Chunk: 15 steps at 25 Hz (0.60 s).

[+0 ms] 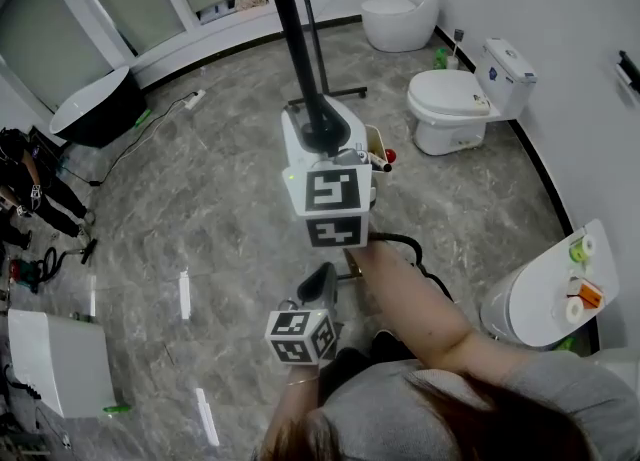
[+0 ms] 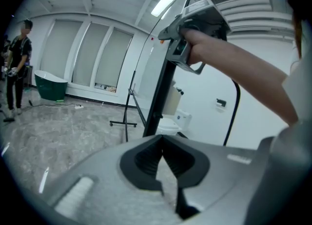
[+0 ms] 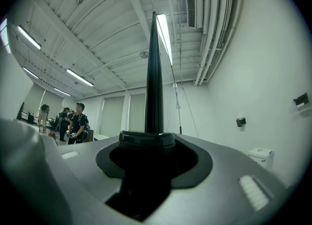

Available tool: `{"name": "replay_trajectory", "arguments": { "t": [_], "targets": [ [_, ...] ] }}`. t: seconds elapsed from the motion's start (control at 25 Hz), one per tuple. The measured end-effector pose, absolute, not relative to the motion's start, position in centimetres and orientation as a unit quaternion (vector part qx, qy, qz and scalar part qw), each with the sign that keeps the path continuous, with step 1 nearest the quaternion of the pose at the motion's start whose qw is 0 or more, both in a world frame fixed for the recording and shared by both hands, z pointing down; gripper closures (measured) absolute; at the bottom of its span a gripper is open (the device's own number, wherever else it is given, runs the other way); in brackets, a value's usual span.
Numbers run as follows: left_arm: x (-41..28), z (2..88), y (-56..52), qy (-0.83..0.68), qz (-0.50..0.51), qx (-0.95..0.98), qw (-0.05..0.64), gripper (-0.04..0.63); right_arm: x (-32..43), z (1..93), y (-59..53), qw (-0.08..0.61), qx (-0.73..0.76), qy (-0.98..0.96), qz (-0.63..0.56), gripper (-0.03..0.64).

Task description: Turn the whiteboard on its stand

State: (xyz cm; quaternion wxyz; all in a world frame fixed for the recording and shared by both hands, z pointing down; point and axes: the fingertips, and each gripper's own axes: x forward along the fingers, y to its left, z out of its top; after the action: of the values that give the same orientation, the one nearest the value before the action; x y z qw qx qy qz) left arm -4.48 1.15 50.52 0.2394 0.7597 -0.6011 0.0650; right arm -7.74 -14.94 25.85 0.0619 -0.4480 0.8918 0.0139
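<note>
Now the black-framed glossy white whiteboard (image 2: 157, 68) stands upright on the grey marbled tile floor (image 1: 200, 219). From the head view it is almost edge-on, a slim, straight black bar.

The right gripper (image 3: 147, 140) has that bar rising between its fingers as a smooth matt strip that tapers upward. The fingers look closed on the whiteboard's edge, but dark pads and dark frame merge, so the contact is likely rather than plain. The right arm (image 1: 420, 299), bare below a grey sleeve, reaches forward and up to the whiteboard. Its fist is wrapped round the gripper's grey plastic body, and the marker cube (image 1: 332, 199) faces the head camera.

The left gripper (image 2: 162, 138) hangs lower and nearer the person than the whiteboard, pointing toward its foot and slightly downward. Its black ribbed fingers meet at the tips, forming a narrow wedge with nothing in it.

A rounded white ceramic toilet (image 1: 455, 109) sits to the right of the whiteboard.
</note>
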Motion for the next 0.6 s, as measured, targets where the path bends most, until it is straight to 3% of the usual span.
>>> {"name": "replay_trajectory", "arguments": {
  "t": [0.6],
  "targets": [
    [-9.0,54.6,8.3,-0.561,0.104,0.787,0.236,0.594,-5.5,25.9,-11.2,0.063,-0.464,0.883,0.023,0.440]
  ]
}}
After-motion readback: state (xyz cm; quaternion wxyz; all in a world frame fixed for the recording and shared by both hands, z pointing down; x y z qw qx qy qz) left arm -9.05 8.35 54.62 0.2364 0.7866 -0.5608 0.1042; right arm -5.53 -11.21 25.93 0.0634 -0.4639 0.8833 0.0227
